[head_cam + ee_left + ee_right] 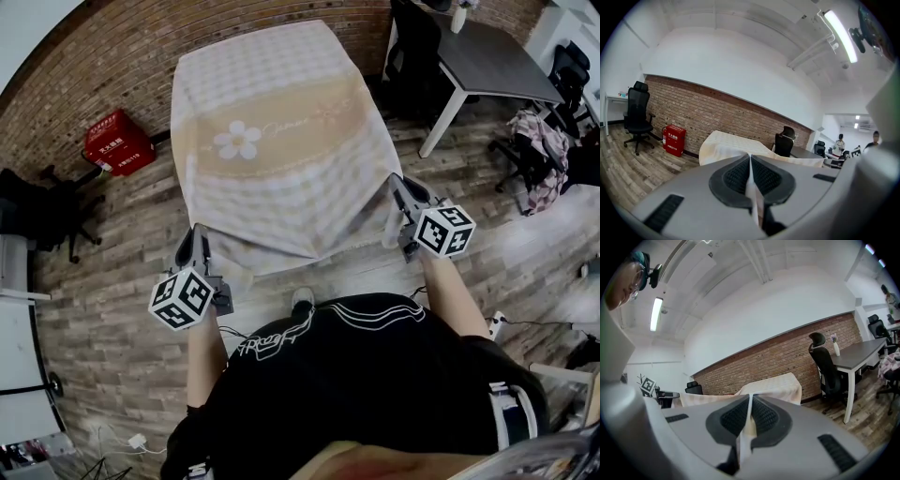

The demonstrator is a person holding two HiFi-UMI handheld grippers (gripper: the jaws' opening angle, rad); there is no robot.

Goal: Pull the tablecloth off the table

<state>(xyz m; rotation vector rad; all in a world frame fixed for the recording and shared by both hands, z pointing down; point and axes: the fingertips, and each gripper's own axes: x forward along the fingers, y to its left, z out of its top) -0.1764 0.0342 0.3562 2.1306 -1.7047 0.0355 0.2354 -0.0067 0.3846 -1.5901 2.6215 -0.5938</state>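
Note:
A cream and tan checked tablecloth (272,141) with a white daisy print covers the table ahead of me in the head view. Its near edge is lifted off and stretched toward me between the two grippers. My left gripper (199,246) is shut on the near left corner, and in the left gripper view a thin fold of cloth (751,190) is pinched between the black pads. My right gripper (397,192) is shut on the near right corner, the cloth (748,425) again clamped between its pads. The far end of the tablecloth (773,387) still drapes over the table.
A red box (118,142) stands on the wooden floor by the brick wall at left. Black office chairs (42,211) sit far left. A grey desk (487,61) with a chair (412,47) stands at right, with clothes (542,159) piled nearby. Cables lie near my feet.

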